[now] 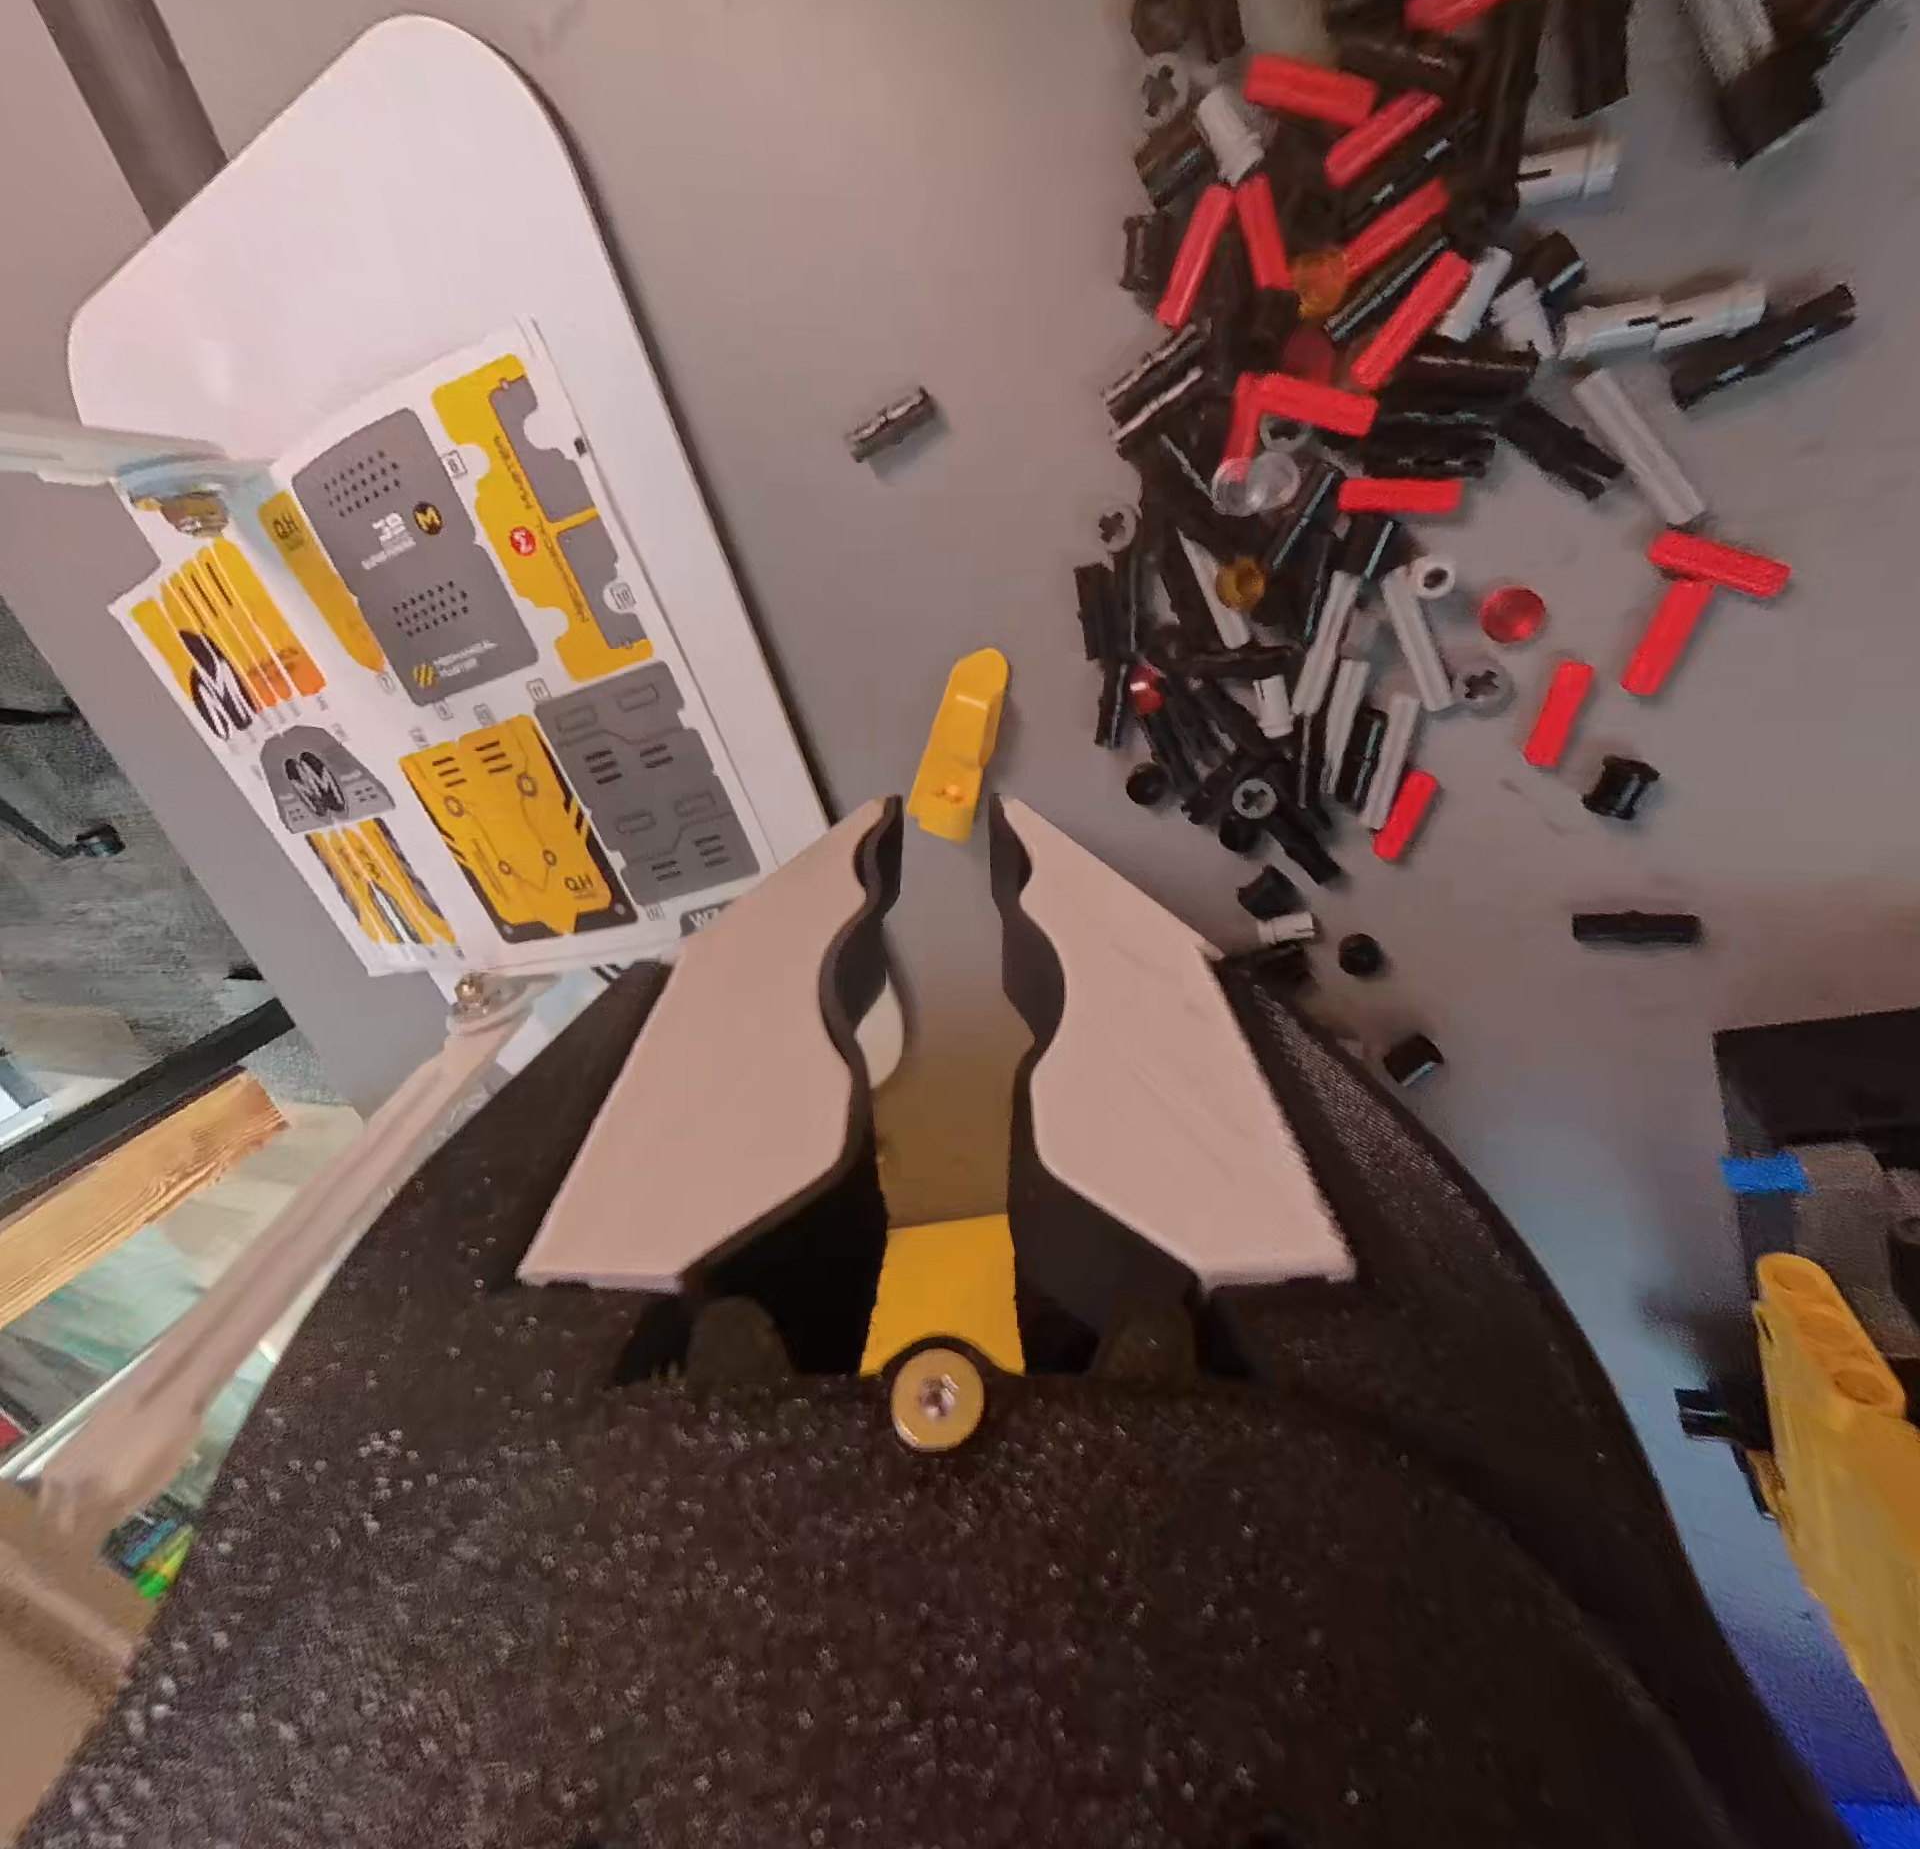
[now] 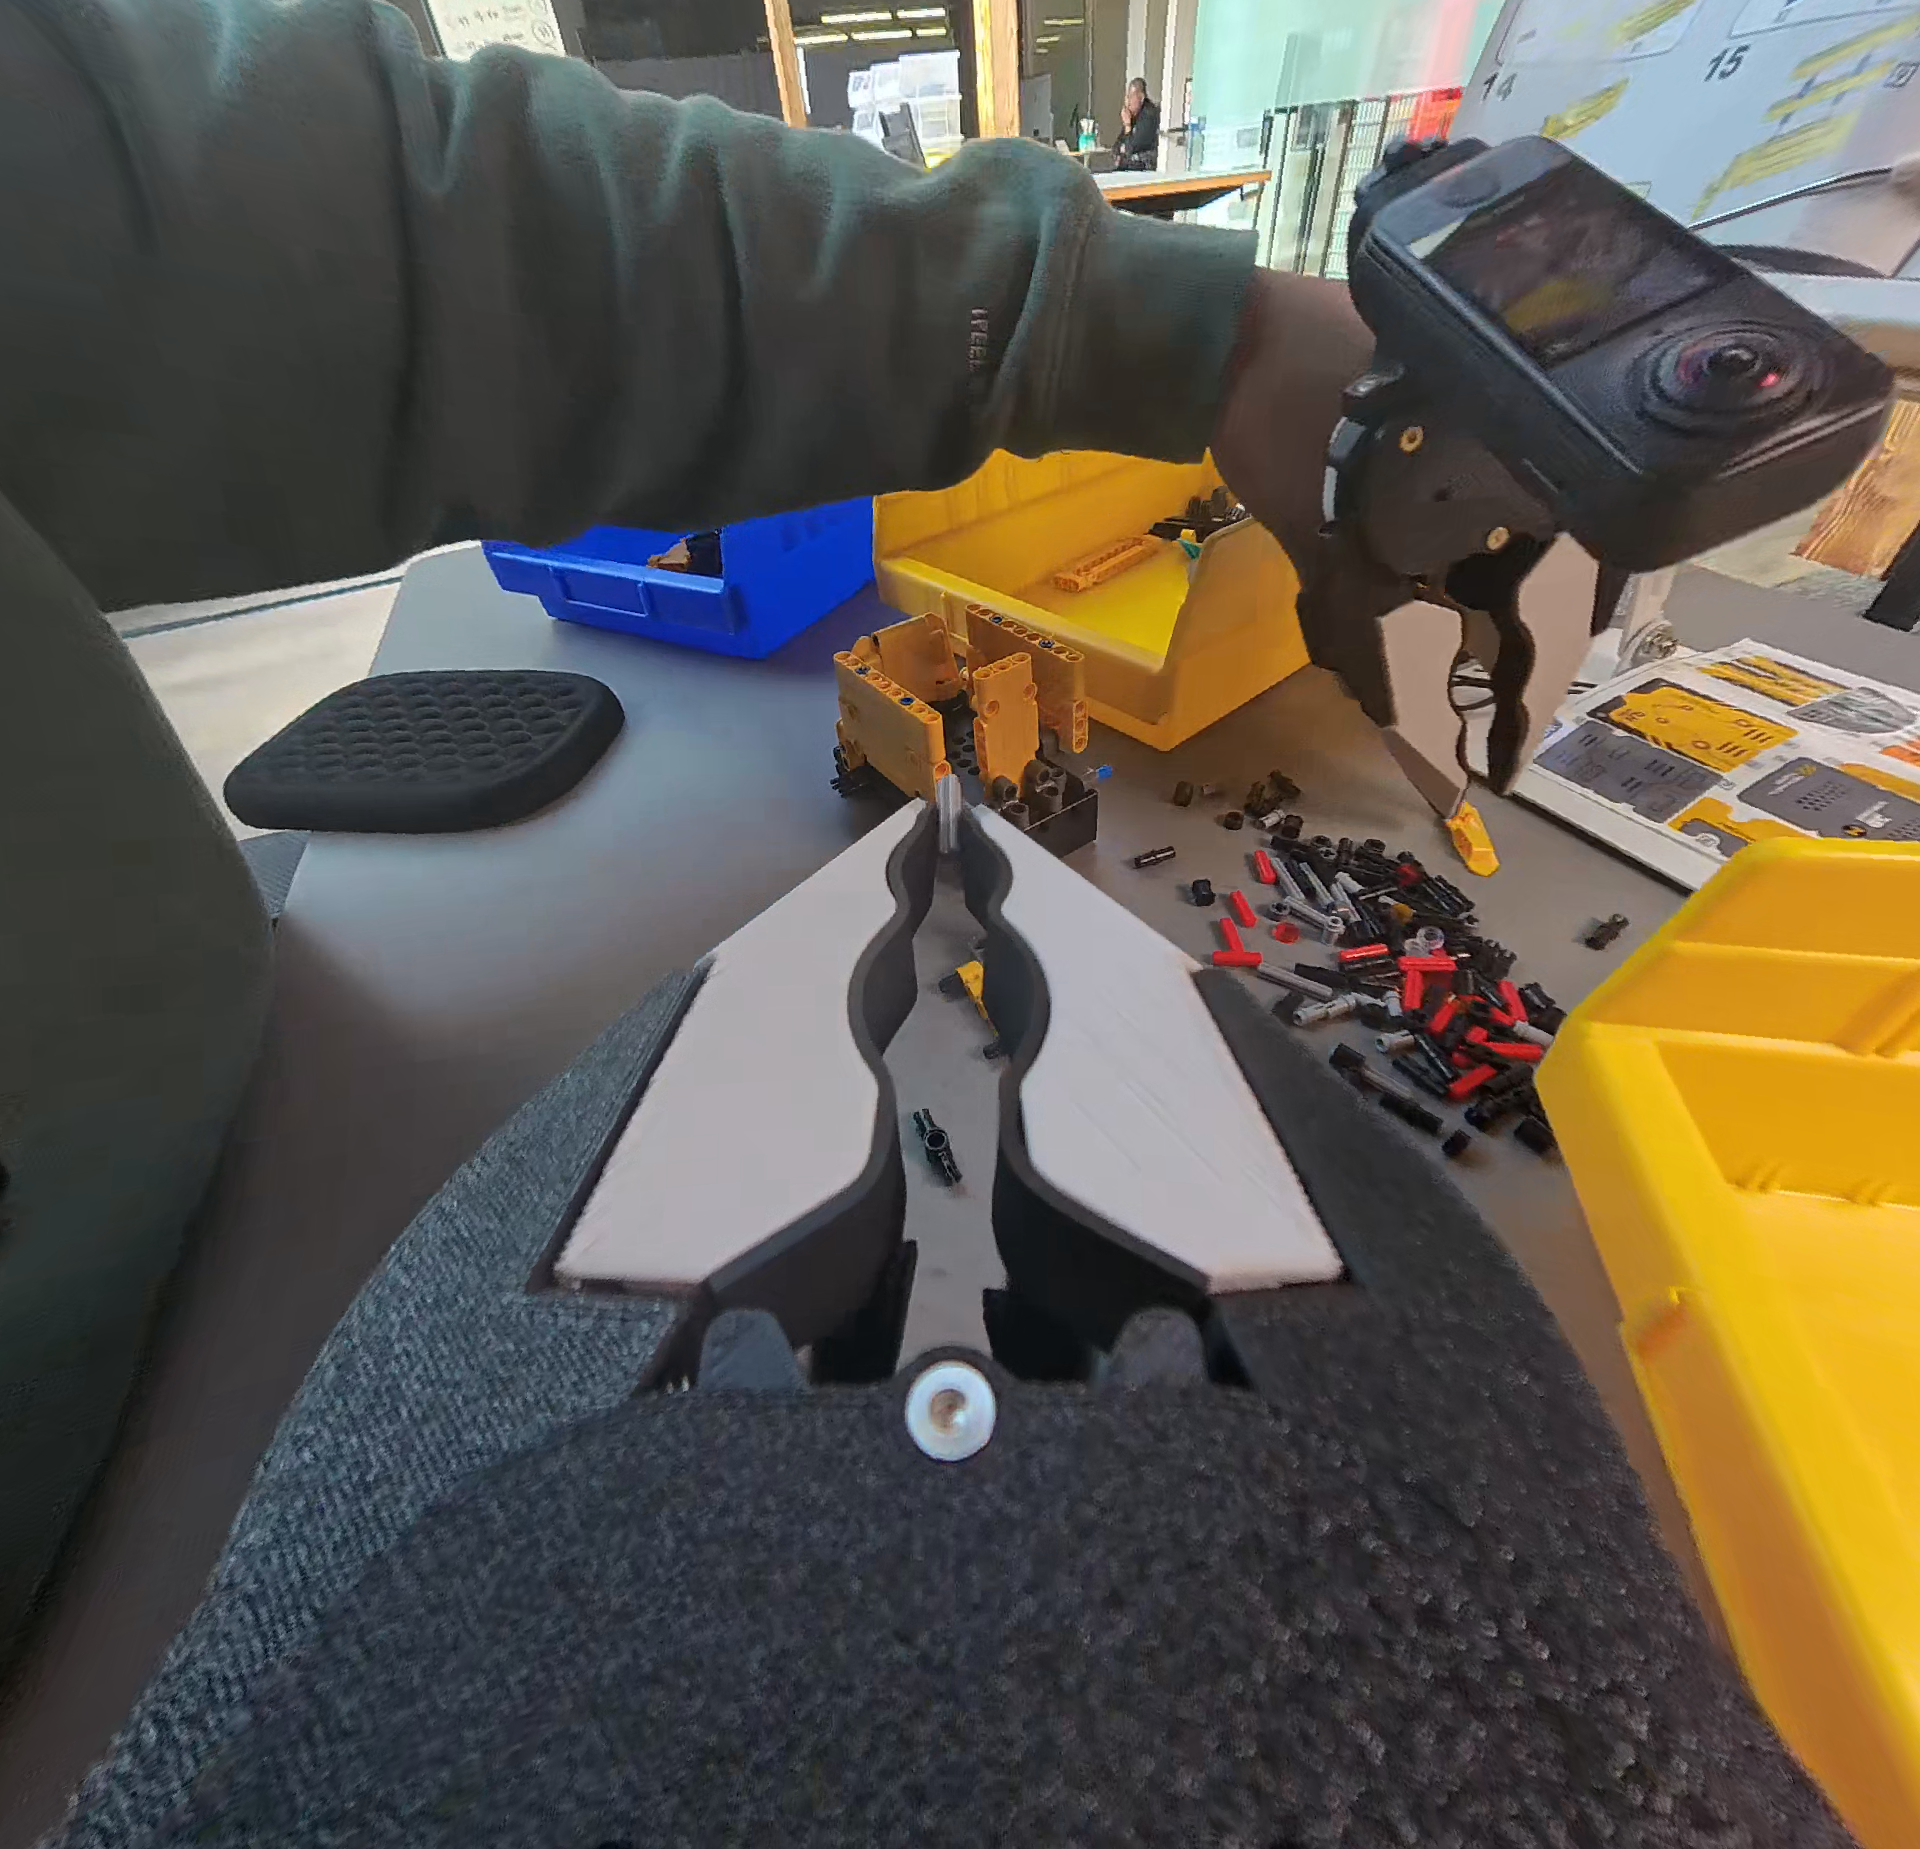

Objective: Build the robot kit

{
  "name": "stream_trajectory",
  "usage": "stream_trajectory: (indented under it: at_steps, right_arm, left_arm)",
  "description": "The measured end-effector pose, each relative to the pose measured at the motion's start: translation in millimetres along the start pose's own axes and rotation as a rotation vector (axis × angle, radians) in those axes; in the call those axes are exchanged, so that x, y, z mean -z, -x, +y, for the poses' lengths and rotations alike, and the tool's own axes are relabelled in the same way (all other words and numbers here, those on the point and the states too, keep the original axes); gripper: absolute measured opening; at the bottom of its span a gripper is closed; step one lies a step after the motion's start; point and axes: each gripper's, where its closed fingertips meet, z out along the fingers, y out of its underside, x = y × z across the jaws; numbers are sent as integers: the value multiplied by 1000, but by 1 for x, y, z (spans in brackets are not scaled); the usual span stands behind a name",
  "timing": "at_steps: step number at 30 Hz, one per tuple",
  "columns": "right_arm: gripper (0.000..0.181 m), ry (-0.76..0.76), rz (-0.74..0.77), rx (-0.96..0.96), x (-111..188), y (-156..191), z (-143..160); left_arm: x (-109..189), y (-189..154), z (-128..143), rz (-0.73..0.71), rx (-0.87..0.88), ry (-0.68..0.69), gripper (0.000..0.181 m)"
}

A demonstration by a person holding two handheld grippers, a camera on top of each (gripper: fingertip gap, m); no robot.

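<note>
Here, left tongs [image 1: 943,812]: narrowed at the tips onto a small yellow plastic angled piece [image 1: 961,745], its far end at the grey worktop [image 1: 727,241]. Just beside it, right: a loose heap of red, black and grey plastic pins [image 1: 1382,469]. Left: a printed sheet of yellow and grey stickers [image 1: 416,646] bearing lettering, lying on a white board.

Right tongs [image 2: 948,820]: tips pinched on a short grey plastic pin [image 2: 948,812], held upright just before a partly built yellow and black brick model [image 2: 966,719]. Behind: yellow plastic bin [image 2: 1091,594], blue plastic bin [image 2: 686,584]. Left: black honeycomb pad [image 2: 426,745].

A dark green sleeve [image 2: 520,272] reaches across the right wrist view, the left tongs angled down.
</note>
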Motion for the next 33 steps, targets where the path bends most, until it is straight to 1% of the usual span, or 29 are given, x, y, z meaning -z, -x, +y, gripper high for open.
stream_trajectory:
  at_steps: [3, 4, 5, 7, 11, 14, 16, 18, 21, 24, 26, 27, 28, 30, 33]
  right_arm:
    - [3, -5, -6, 3, 2, 0, -1]
    - [3, -4, -9, 7, 2, 0, -1]
    - [3, -3, -13, 8, 2, 0, -1]
    - [4, 0, -18, 8, 2, 0, 0]
    - [4, 8, -30, 8, 0, 2, 2]
    - [4, 12, -25, 25, -2, 4, 3]
    - [3, 2, -17, 36, -1, 4, 2]
    - [3, -19, 7, 51, 0, 0, -2]
    - [3, -70, 52, 77, 4, -5, -11]
    - [3, -134, 79, 93, 8, -7, -23]
    - [3, -172, 92, 111, 10, -5, -29]
    - [3, -192, 90, 118, 10, -2, -32]
    - [3, -214, 88, 126, 11, 1, -36]
    - [3, -251, 70, 144, 9, 10, -42]
    - [3, -291, -11, 153, 3, 32, -48]
  left_arm:
    - [-12, 2, -1, 63, -20, 37, 15]
    - [-14, 2, -2, 85, -29, 39, 11]
    - [-14, 1, -4, 108, -23, 38, 12]
    - [-14, -1, -3, 157, -8, 50, 8]
    - [-15, -2, -4, 209, 32, 52, 7]
    - [-14, -1, -4, 212, 60, 55, 6]
    - [-6, -1, -8, 180, 63, 12, 6]
    - [21, 1, -23, 124, 99, -128, 6]
    - [86, -4, -50, 18, 165, -405, 6]
    - [153, -30, -67, -45, 238, -699, 6]
    - [190, -56, -73, -64, 299, -895, 6]
    - [205, -72, -75, -51, 339, -985, 6]
    - [216, -88, -76, -36, 379, -1059, 7]
    - [229, -121, -78, 11, 444, -1177, 7]
    - [233, -162, -79, 104, 576, -1315, 7]
